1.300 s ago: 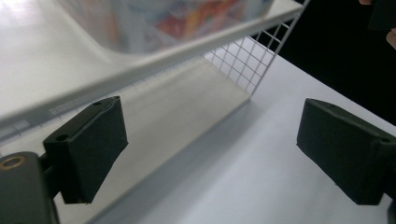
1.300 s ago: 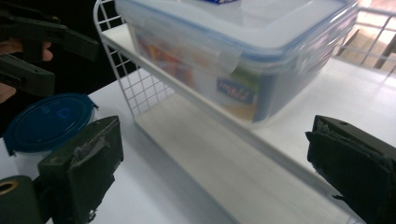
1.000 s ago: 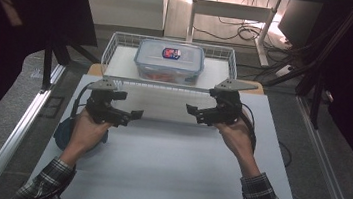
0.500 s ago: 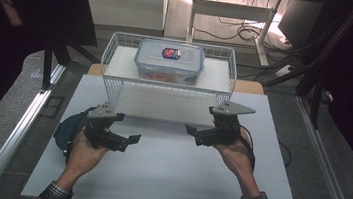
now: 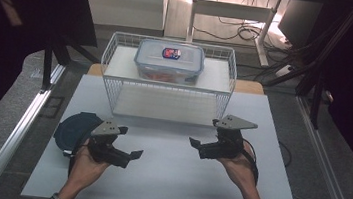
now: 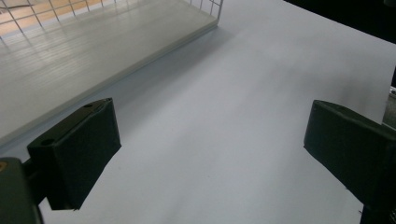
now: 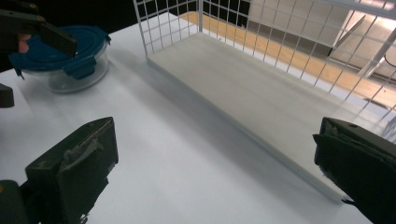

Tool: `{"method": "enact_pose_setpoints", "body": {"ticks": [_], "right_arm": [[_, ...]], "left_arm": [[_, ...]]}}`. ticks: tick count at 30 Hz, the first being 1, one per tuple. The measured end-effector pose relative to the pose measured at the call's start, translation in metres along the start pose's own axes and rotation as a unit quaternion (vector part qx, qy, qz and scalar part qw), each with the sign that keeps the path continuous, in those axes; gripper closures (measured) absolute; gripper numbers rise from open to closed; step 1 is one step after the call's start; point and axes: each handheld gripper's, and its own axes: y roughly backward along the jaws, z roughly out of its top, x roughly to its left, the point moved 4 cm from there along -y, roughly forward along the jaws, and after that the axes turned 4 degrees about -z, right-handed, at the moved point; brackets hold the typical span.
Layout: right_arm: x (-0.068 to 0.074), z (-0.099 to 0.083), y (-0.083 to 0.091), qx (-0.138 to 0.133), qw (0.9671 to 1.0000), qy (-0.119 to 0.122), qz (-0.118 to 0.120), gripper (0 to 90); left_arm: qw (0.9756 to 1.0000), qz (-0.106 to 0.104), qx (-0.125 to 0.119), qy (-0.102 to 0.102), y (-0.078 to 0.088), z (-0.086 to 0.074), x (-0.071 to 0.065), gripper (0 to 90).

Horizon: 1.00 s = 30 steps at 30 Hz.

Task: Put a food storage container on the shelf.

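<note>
My left gripper (image 5: 130, 142) hovers low over the white table top (image 5: 165, 179) at the front left, jaws wide open with nothing between them. My right gripper (image 5: 204, 134) is at the front right, pointing left, also open and empty. In the left gripper view the left gripper (image 6: 210, 154) looks over bare table toward the rack's lower shelf (image 6: 84, 60). From the right gripper (image 7: 215, 163) I see that shelf (image 7: 261, 98) and a blue-lidded round container (image 7: 60, 58). That container (image 5: 71, 130) sits just left of my left hand.
A white wire rack (image 5: 111, 79) stands at the back middle of the table. On its top shelf rests a clear rectangular lidded box (image 5: 169, 61) with a label. Dark frames and cables lie beyond the table. Metal rails run along both sides.
Both grippers have drawn back from the rack toward the table's front edge. The left one has come down beside the blue-lidded container. Both stay open.
</note>
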Motion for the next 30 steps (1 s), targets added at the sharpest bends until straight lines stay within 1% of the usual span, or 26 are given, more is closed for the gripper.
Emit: {"method": "enact_pose_setpoints", "body": {"ticks": [1,2,5,9,11,15,19,21,23,27,30], "right_arm": [[0.001,-0.005,0.002,0.0,1.0,-0.003,0.0,0.0],[0.001,-0.005,0.002,0.0,1.0,-0.003,0.0,0.0],[0.002,-0.012,0.005,0.0,1.0,-0.005,0.0,0.0],[0.004,-0.021,0.008,0.002,1.0,-0.005,-0.006,0.0],[0.006,-0.025,0.009,0.001,0.9999,-0.01,-0.006,0.0],[0.013,-0.035,0.01,0.003,0.9999,-0.014,-0.004,0.0],[0.02,-0.049,0.011,0.003,0.9998,-0.018,-0.001,0.0],[0.023,-0.057,0.011,0.008,0.9999,-0.013,0.0,0.0],[0.025,-0.065,0.012,0.013,0.9999,-0.004,-0.007,0.0],[0.029,-0.079,0.012,0.024,0.9997,-0.01,0.001,0.0],[0.031,-0.087,0.01,0.037,0.9993,-0.007,0.003,0.1]], "left_arm": [[1.0,0.001,0.001,-0.001,0.0,-0.002,-0.001,3.0],[1.0,0.001,0.002,0.001,0.001,-0.004,-0.002,3.0],[1.0,-0.002,0.004,0.006,0.001,-0.012,-0.004,2.7],[0.9999,-0.002,0.007,0.013,0.001,-0.022,-0.006,2.6],[0.9999,-0.001,0.007,0.014,0.001,-0.026,-0.008,2.7],[0.9999,0.007,0.012,0.003,-0.002,-0.034,-0.015,3.1],[0.9998,0.009,0.019,-0.006,-0.006,-0.044,-0.021,3.2],[0.9997,0.01,0.023,-0.008,-0.009,-0.049,-0.023,3.2],[0.9994,0.014,0.031,-0.011,-0.011,-0.053,-0.024,3.1],[0.9991,0.017,0.038,-0.011,-0.013,-0.059,-0.024,2.8],[0.9991,0.019,0.039,-0.008,-0.013,-0.061,-0.023,2.8]]}}
